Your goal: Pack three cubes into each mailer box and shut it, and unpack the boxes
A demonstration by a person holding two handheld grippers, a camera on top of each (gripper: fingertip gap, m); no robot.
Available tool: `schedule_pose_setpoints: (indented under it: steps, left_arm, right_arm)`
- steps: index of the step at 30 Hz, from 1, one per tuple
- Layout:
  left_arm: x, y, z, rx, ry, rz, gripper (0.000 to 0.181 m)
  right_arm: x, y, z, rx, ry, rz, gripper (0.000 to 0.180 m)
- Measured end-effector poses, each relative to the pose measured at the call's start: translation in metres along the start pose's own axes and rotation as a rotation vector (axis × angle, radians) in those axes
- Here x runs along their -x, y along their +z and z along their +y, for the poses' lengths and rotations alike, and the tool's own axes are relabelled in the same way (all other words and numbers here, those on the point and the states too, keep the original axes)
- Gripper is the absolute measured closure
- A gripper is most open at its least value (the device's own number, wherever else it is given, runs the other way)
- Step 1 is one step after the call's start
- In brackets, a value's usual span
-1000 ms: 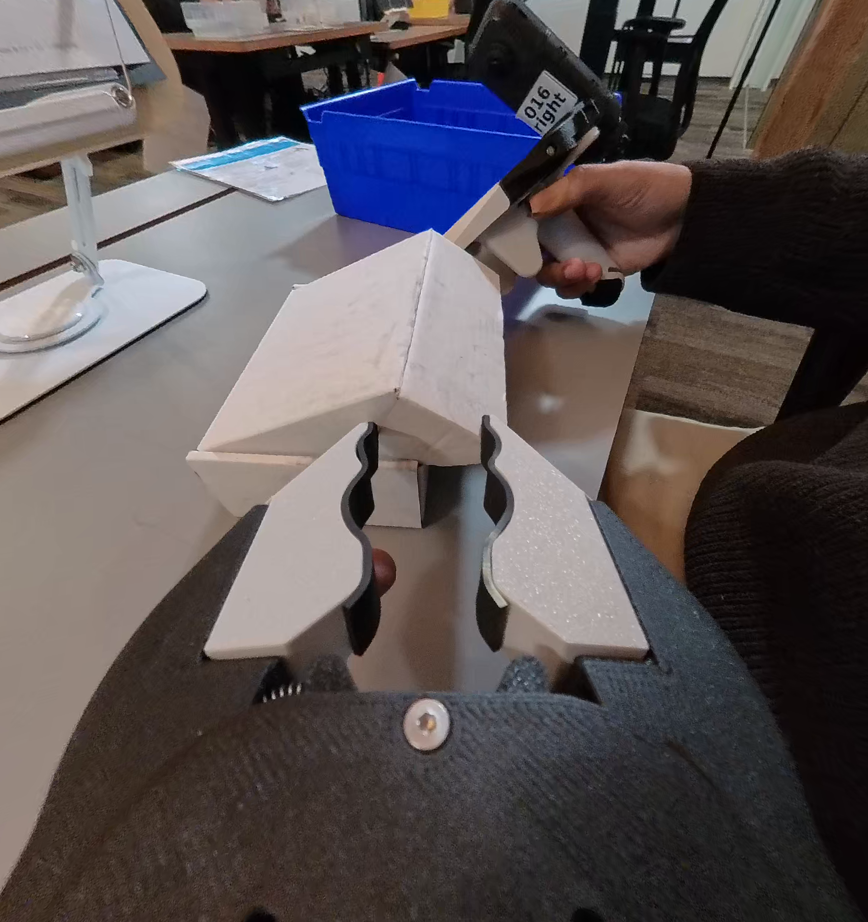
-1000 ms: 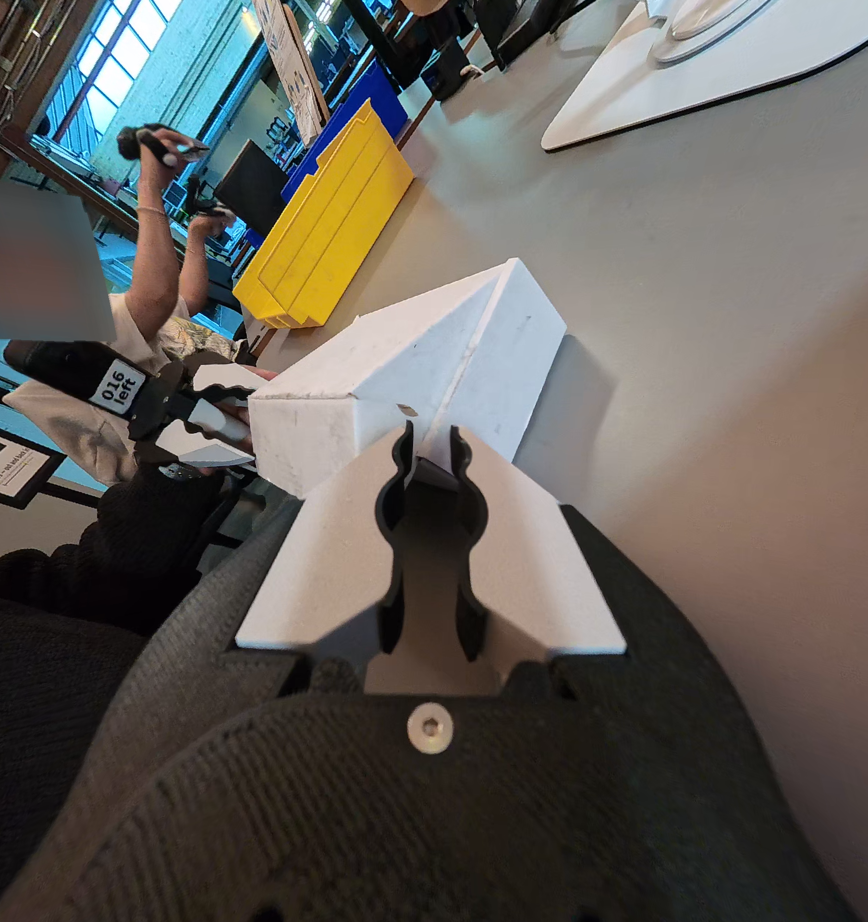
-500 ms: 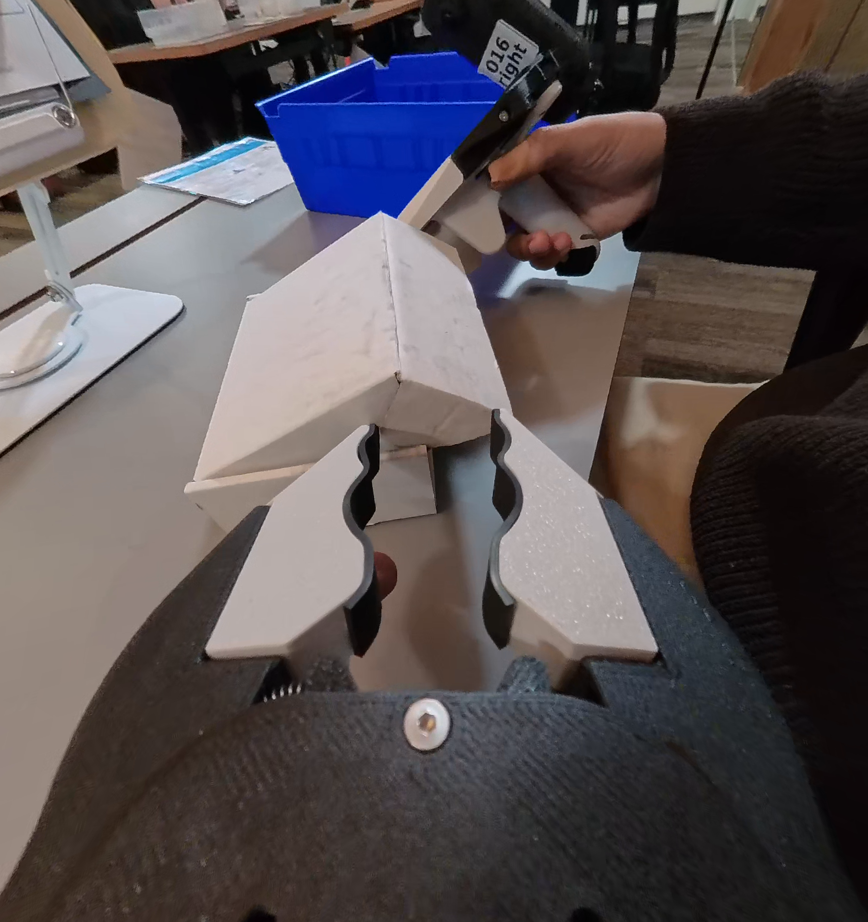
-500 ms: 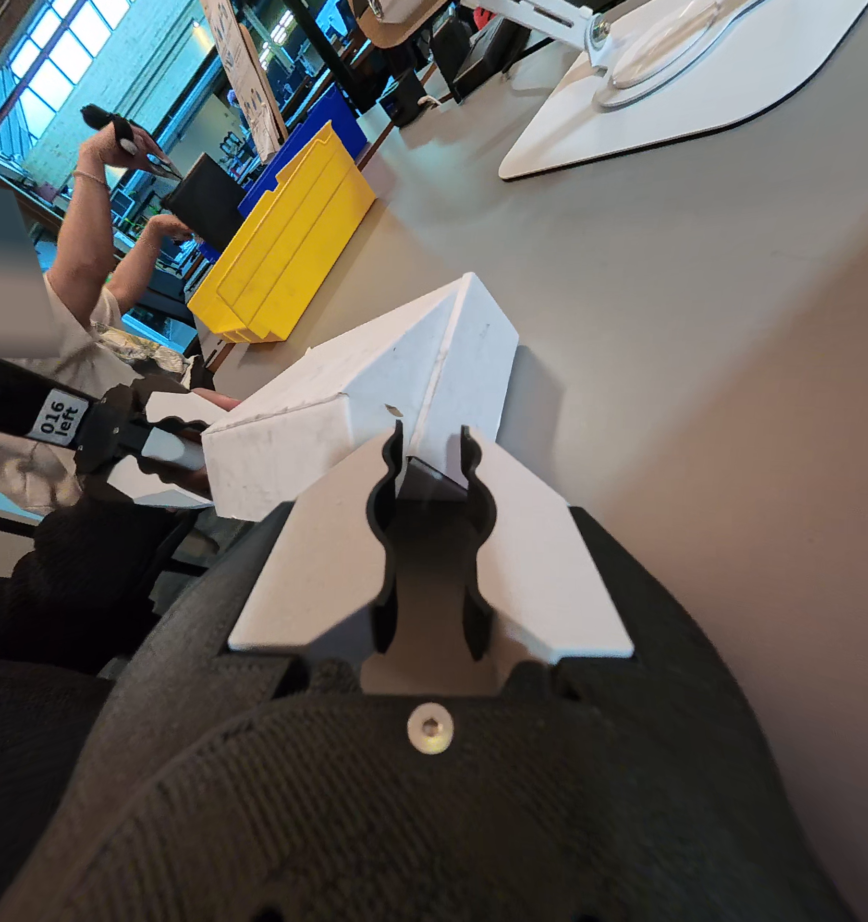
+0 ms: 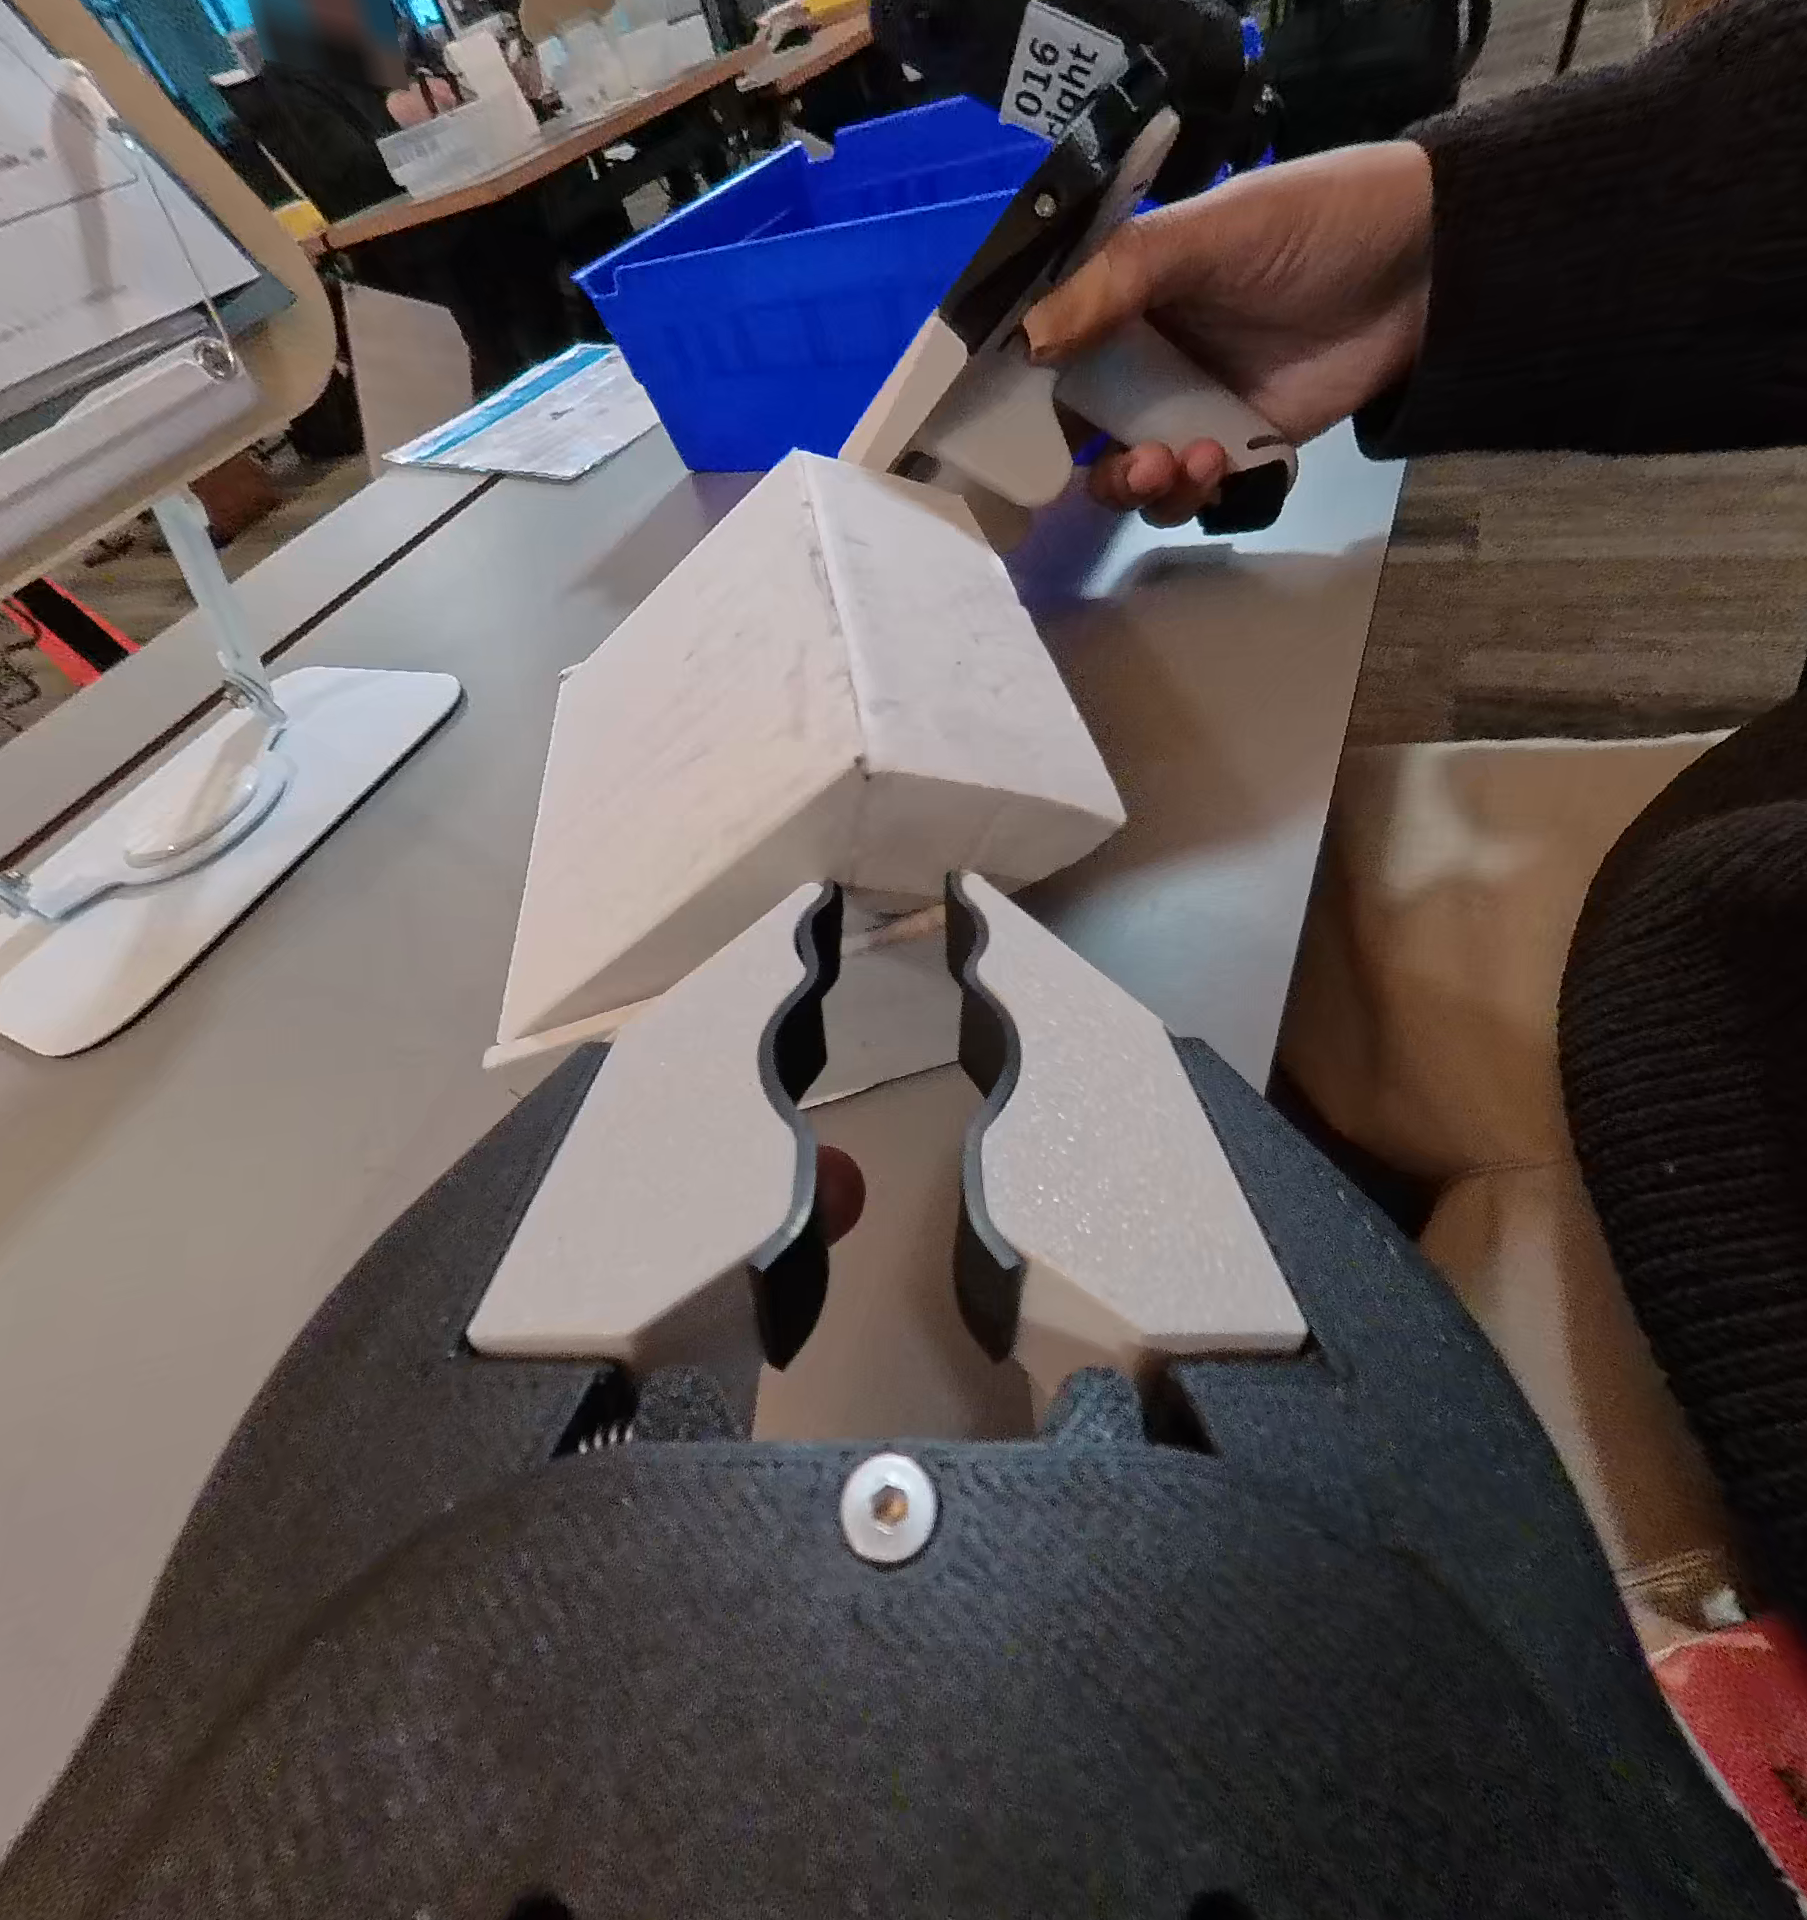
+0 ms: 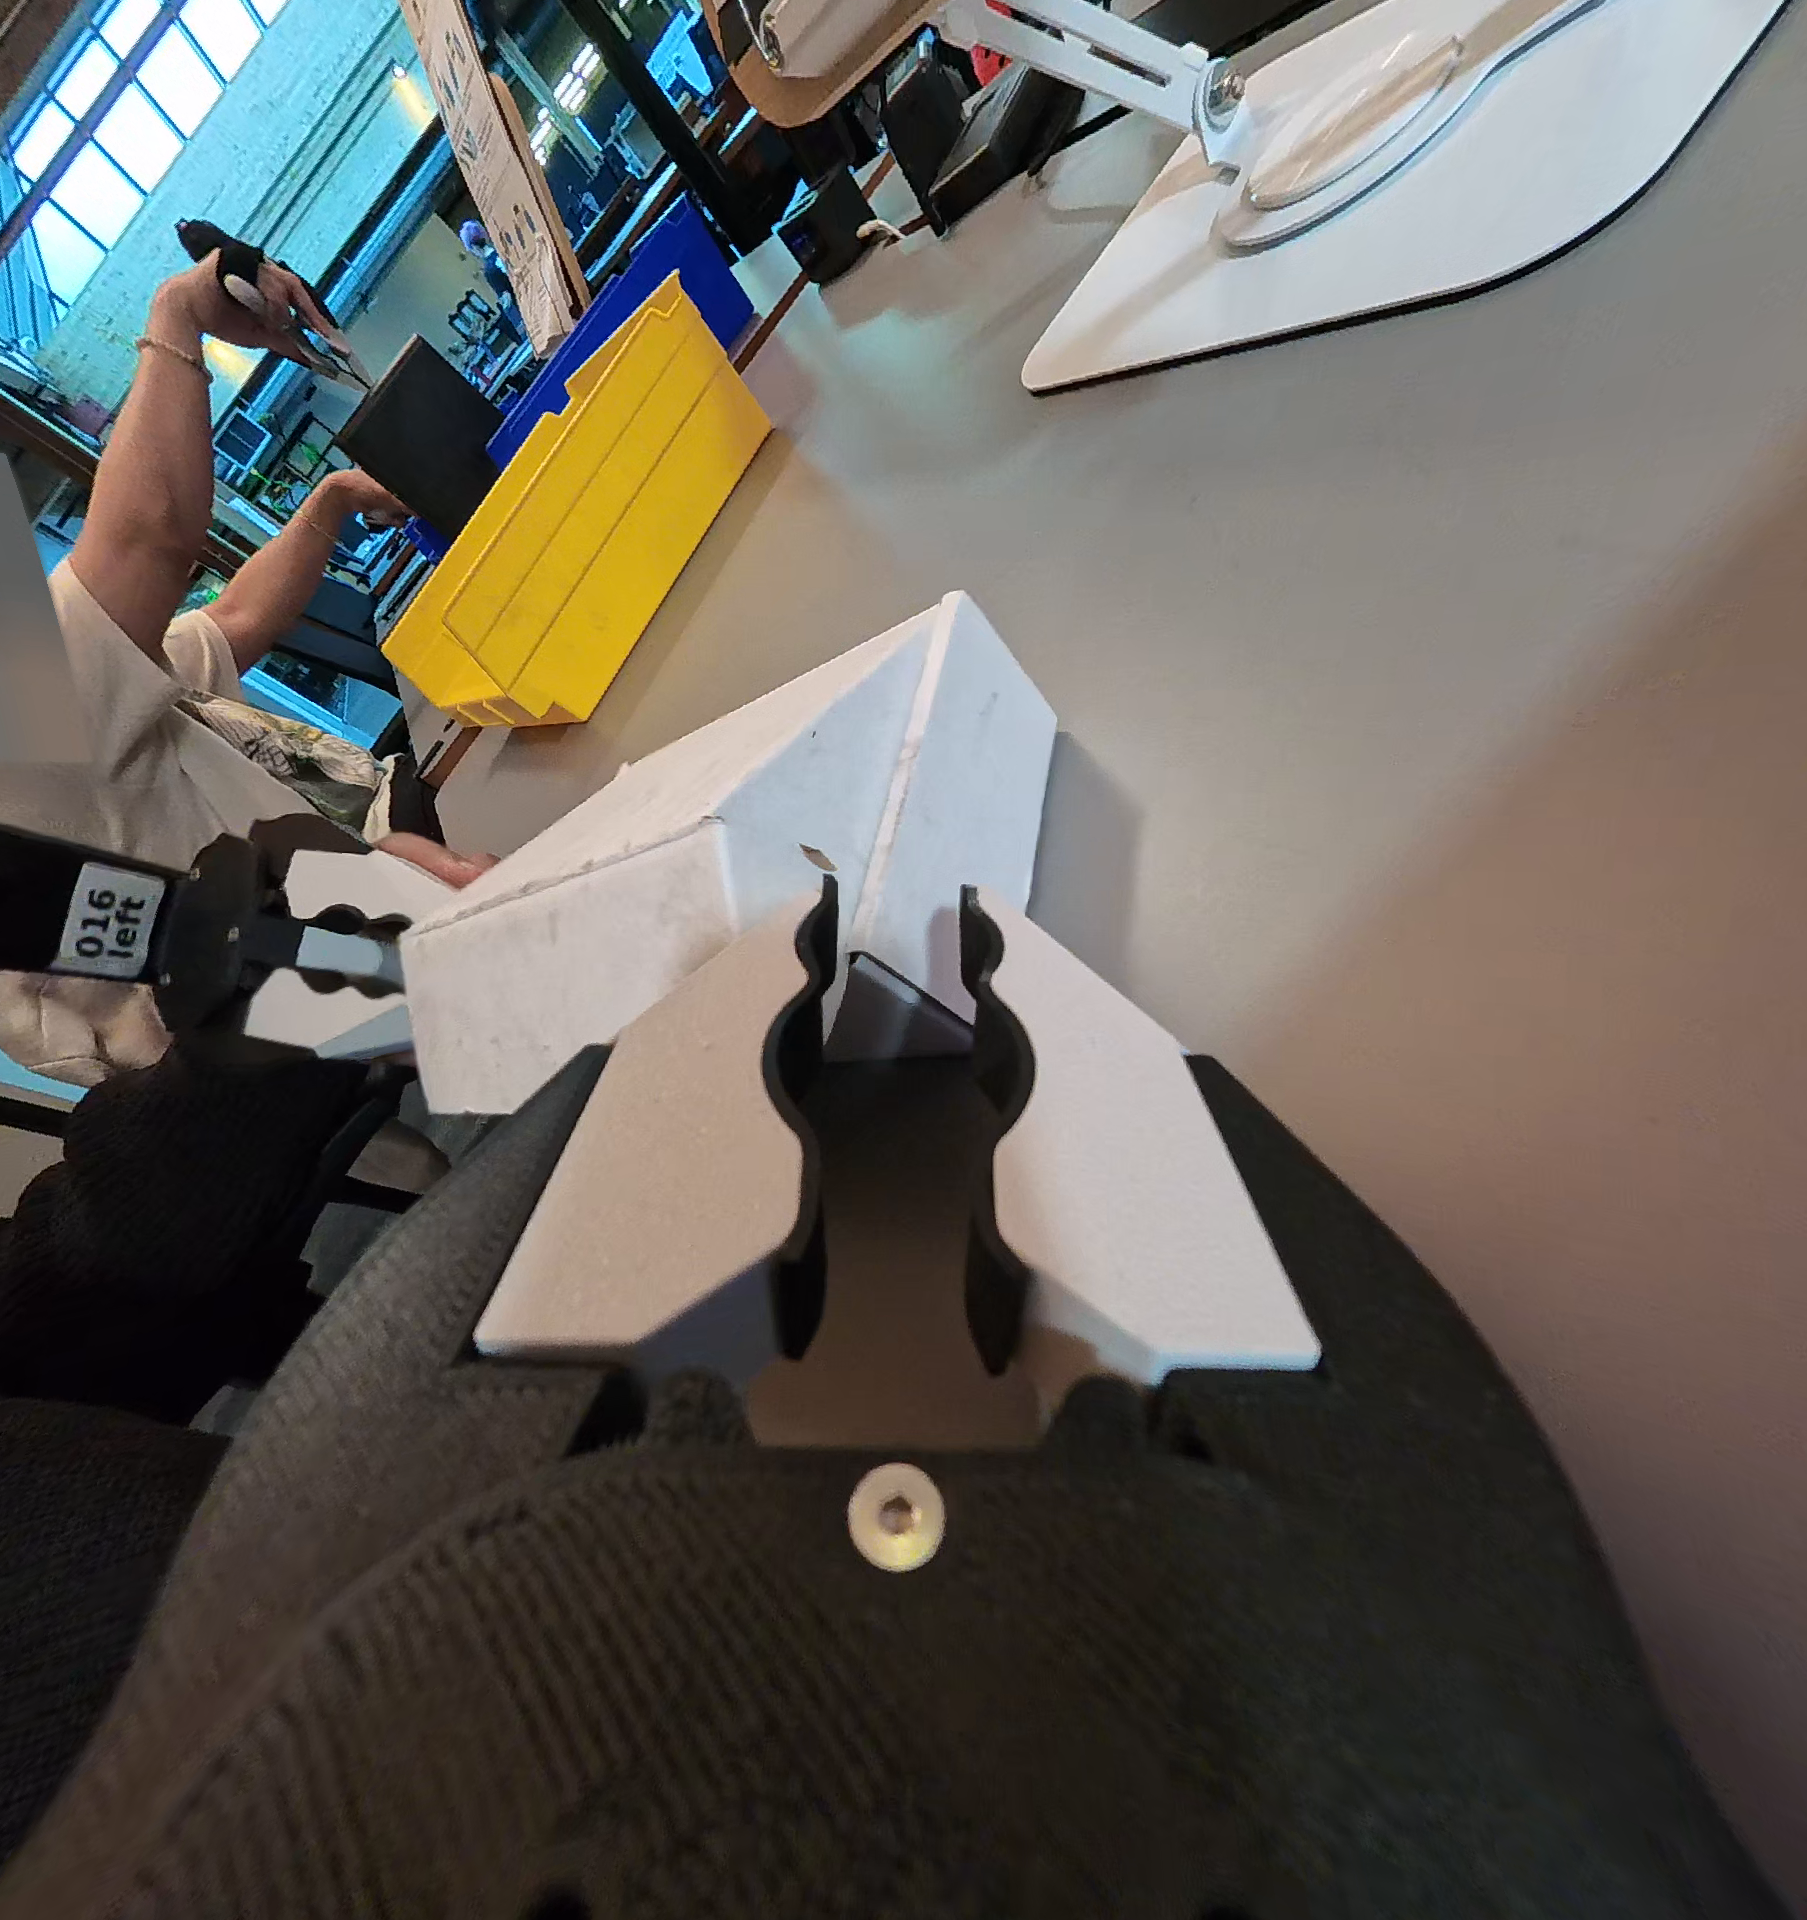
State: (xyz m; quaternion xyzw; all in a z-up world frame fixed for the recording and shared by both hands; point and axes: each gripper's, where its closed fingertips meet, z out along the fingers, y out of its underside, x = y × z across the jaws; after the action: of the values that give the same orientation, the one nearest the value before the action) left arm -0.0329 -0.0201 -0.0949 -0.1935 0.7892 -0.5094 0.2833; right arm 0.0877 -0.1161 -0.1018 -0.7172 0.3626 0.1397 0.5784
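A white mailer box point(image 5: 733, 748) lies on the grey table with its lid tilted up from the base point(image 5: 556, 1044). It also shows in the right wrist view point(image 6: 795, 800). My left gripper point(image 5: 891, 894) is at the lid's near end, jaws narrowed to a small gap around the lid's end flap. It also shows in the right wrist view point(image 6: 359, 951). My right gripper point(image 6: 896, 891) holds the flap at the lid's other end. It also shows in the left wrist view point(image 5: 883, 447). The box's inside is hidden and no cubes are in view.
A blue bin point(image 5: 805, 343) stands behind the box and a yellow bin point(image 6: 587, 561) at the other side. A white stand base point(image 5: 203, 831) sits to the left, with a printed sheet point(image 5: 535, 426) beyond. The table edge point(image 5: 1335, 727) is close on the right. Another person point(image 6: 151, 644) works nearby. Tip to tip, the grippers are about 15 cm apart.
The lid has risen steeper as the right gripper lifted. The left jaws have narrowed onto the lid's near end. The right jaws have widened a little.
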Motion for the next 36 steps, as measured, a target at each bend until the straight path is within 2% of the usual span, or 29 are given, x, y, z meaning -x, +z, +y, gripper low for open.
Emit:
schedule_pose_setpoints:
  steps: [1,4,6,10,28,31,34,36]
  left_arm:
    - [-0.001,0.000,0.001,0.004,0.016,-0.001,0.160]
    - [-0.007,0.001,0.002,0.009,0.052,0.023,0.150]
    - [-0.005,0.002,0.003,0.013,0.071,0.005,0.155]
    - [-0.002,0.005,0.015,0.084,0.162,-0.039,0.154]
    - [0.001,0.005,0.007,0.041,0.127,-0.056,0.168]
    - [0.005,0.006,0.007,0.049,0.109,-0.078,0.164]
    - [0.007,0.006,0.007,0.048,0.095,-0.082,0.148]
    - [0.006,0.006,0.003,0.028,0.063,-0.077,0.145]
  right_arm:
    - [0.000,0.000,0.000,-0.001,0.002,-0.001,0.157]
    - [0.000,-0.001,0.000,0.000,0.002,-0.001,0.159]
    - [0.000,-0.001,0.000,0.000,0.001,-0.002,0.159]
    - [0.002,0.000,0.000,0.004,-0.005,-0.006,0.160]
    - [0.002,0.000,-0.003,-0.017,0.012,-0.014,0.163]
    - [0.002,-0.001,-0.003,-0.016,0.012,-0.016,0.162]
    - [0.001,-0.001,-0.003,-0.019,0.022,-0.020,0.160]
    - [0.000,-0.001,-0.004,-0.023,0.041,-0.022,0.160]
